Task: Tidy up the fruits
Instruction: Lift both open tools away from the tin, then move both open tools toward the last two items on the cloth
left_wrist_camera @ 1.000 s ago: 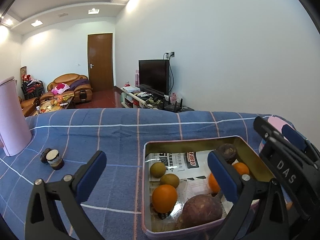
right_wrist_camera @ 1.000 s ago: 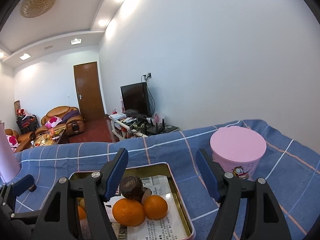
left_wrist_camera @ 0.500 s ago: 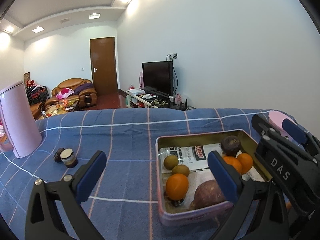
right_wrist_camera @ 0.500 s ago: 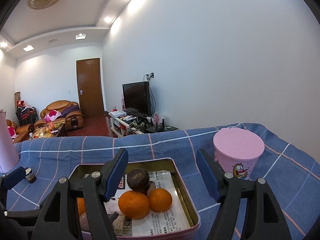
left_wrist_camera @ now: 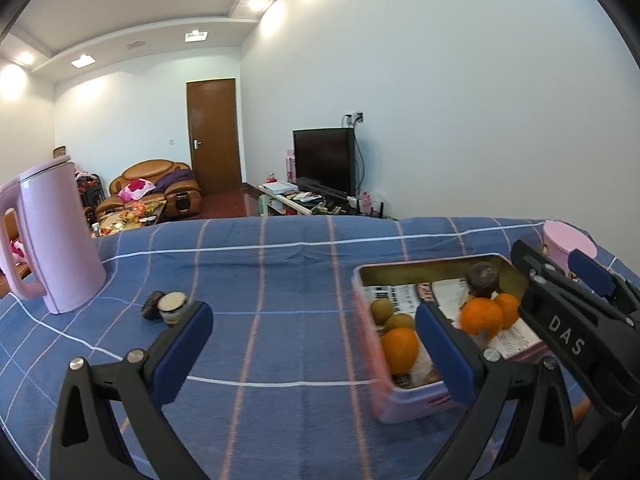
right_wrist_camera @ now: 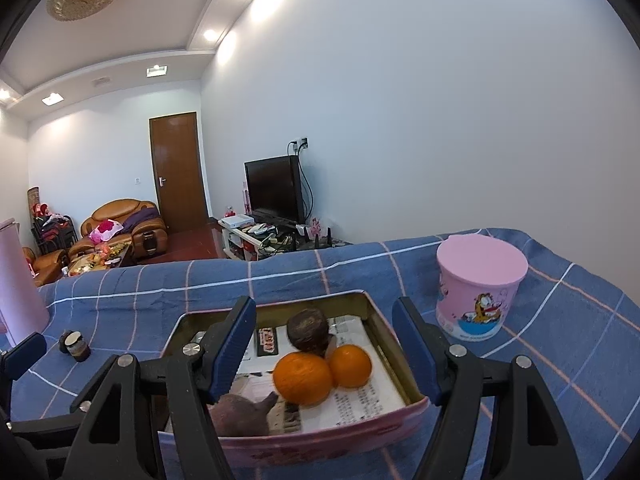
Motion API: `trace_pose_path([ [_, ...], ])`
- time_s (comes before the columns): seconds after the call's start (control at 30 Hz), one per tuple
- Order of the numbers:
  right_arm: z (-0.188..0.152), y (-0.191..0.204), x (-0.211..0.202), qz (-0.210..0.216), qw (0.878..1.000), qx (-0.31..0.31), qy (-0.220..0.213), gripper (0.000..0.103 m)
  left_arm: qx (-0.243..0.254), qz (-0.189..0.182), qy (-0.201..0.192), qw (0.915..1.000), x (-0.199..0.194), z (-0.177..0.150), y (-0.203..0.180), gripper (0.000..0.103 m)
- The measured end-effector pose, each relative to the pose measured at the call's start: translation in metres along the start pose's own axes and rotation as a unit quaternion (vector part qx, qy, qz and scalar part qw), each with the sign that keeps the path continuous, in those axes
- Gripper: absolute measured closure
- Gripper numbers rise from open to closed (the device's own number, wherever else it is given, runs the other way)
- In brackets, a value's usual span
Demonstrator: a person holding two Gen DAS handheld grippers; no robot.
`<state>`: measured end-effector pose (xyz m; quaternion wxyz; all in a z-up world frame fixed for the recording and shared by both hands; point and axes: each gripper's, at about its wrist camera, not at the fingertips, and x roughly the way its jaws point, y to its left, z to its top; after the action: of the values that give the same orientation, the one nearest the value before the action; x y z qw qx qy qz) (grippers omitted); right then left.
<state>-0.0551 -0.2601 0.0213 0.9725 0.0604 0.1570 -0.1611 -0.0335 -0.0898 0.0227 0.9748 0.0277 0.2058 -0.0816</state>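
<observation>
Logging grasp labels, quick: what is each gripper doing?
Left gripper: open, empty.
Right gripper: open, empty, over the tin.

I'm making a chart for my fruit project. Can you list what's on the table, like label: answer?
Surface: blue checked cloth
Fruit holder: pink tin, lined with printed paper
Oranges: three; two touching, one apart
Green fruits: two
Dark round fruit: behind the oranges
Nearby: pink jug, lidded pink cup, small jar
Left gripper: open, empty
Right gripper: open, empty
</observation>
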Motion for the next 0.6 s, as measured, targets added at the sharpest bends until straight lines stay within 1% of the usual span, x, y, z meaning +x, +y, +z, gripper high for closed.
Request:
trace_pose_path([
  [0.27, -0.004, 0.028, -0.001, 0.018, 1.0, 0.003, 0.011, 0.031, -0.003, 0.041, 0.007, 0.9991, 0.008, 0.001, 0.042, 0.0],
  [0.6, -0.006, 0.083, 0.003, 0.054, 0.998, -0.013, 0.019, 0.031, 0.004, 0.081, 0.009, 0.9967, 0.02, 0.004, 0.091, 0.0],
])
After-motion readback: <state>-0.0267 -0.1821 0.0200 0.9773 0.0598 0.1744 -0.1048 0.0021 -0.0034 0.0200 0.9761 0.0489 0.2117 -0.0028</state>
